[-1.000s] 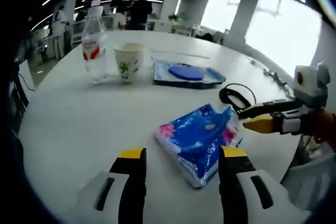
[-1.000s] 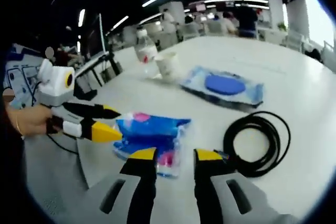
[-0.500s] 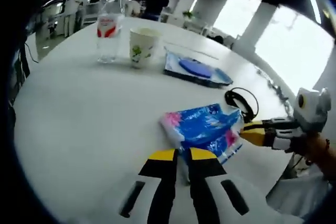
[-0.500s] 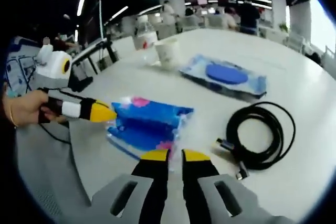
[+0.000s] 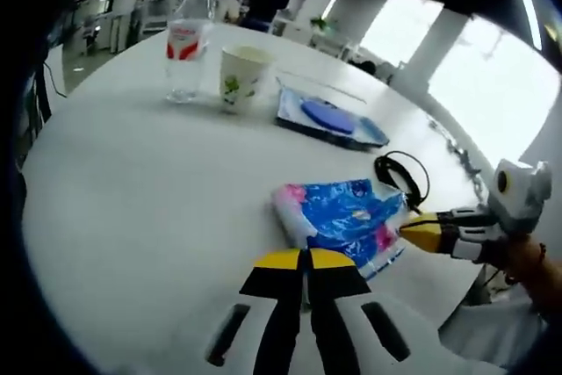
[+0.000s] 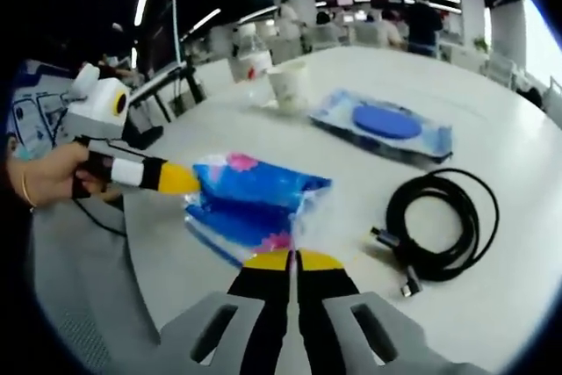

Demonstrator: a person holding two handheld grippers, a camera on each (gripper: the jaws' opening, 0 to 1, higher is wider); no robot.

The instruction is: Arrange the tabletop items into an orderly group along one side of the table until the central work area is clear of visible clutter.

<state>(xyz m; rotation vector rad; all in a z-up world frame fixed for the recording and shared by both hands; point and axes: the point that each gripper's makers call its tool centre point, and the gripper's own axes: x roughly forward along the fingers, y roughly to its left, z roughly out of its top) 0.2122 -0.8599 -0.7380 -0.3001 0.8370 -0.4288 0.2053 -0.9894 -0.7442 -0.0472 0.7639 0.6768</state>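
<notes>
Left gripper view: the worktop [image 5: 123, 191] lies bare across the left and centre of the frame. Obstacles line the upper edge: a water bottle [image 5: 187, 50], a paper cup [image 5: 241, 78] and a flat blue wipes pack [image 5: 327, 118]. At centre right a blue tissue packet [image 5: 342, 219] and a coiled black cable [image 5: 401, 175] block passage. Right gripper view: bare worktop occupies the lower right beyond the cable [image 6: 442, 226].

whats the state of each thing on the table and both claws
left claw: shut on tissue pack
right claw: shut on tissue pack
tissue pack: gripped at both ends
water bottle: upright
paper cup: upright
wipes pack: lying flat
black cable: coiled, loose
</notes>
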